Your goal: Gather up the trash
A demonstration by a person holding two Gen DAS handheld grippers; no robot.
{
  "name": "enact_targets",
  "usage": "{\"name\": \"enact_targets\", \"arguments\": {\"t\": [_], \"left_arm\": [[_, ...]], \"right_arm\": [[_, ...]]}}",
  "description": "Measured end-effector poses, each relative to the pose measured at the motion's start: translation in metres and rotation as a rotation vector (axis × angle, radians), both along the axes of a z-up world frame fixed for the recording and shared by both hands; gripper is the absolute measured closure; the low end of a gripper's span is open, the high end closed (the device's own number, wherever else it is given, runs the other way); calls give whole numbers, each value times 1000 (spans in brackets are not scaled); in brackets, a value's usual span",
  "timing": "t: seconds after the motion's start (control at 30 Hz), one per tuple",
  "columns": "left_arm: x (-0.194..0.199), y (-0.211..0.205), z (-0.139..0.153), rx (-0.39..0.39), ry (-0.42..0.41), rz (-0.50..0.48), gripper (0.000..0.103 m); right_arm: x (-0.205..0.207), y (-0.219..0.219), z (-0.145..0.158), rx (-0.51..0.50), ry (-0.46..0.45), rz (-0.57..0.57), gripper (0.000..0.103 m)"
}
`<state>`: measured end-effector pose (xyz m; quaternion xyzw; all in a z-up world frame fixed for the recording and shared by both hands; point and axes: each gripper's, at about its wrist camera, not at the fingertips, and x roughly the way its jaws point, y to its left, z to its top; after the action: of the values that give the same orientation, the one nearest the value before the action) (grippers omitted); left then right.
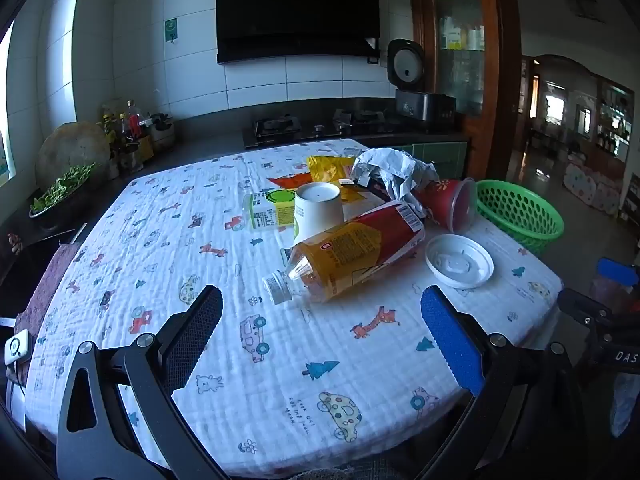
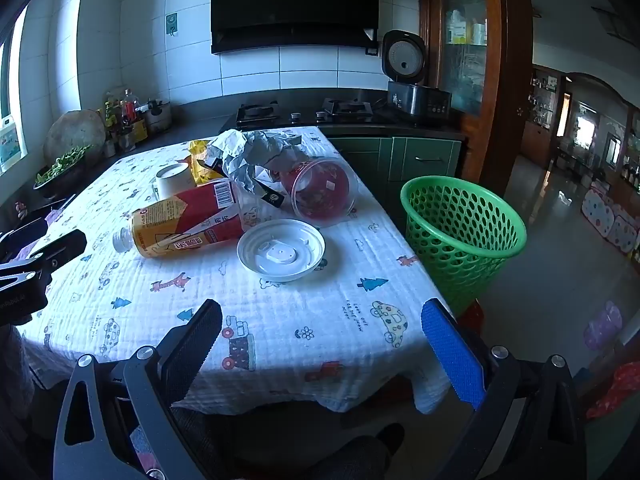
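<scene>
My left claw (image 1: 322,314) and right claw (image 2: 322,326) both hang wide open, empty. On the desk (image 2: 280,344): lying orange-tea plastic bottle (image 2: 188,220), white round plastic lid (image 2: 281,249); green perforated basket (image 2: 460,232) beside. I'd take the lid by its rim.

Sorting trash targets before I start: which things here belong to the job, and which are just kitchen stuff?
Job: tea bottle, white lid, red cup, crumpled paper, paper cup, yellow wrapper, green basket.

Bystanders: rice cooker, stove, greens bowl.
</scene>
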<state>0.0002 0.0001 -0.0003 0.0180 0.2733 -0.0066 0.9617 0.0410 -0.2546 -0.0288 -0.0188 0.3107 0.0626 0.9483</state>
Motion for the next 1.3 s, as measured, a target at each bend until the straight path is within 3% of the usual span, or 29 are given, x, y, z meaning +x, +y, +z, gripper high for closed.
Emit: {"name": "enact_targets", "arguments": {"t": [1.3], "left_arm": [[6,-9,-1,9,-1,-24,5]], "right_arm": [[4,0,-2,-10,4,-3,6]]}}
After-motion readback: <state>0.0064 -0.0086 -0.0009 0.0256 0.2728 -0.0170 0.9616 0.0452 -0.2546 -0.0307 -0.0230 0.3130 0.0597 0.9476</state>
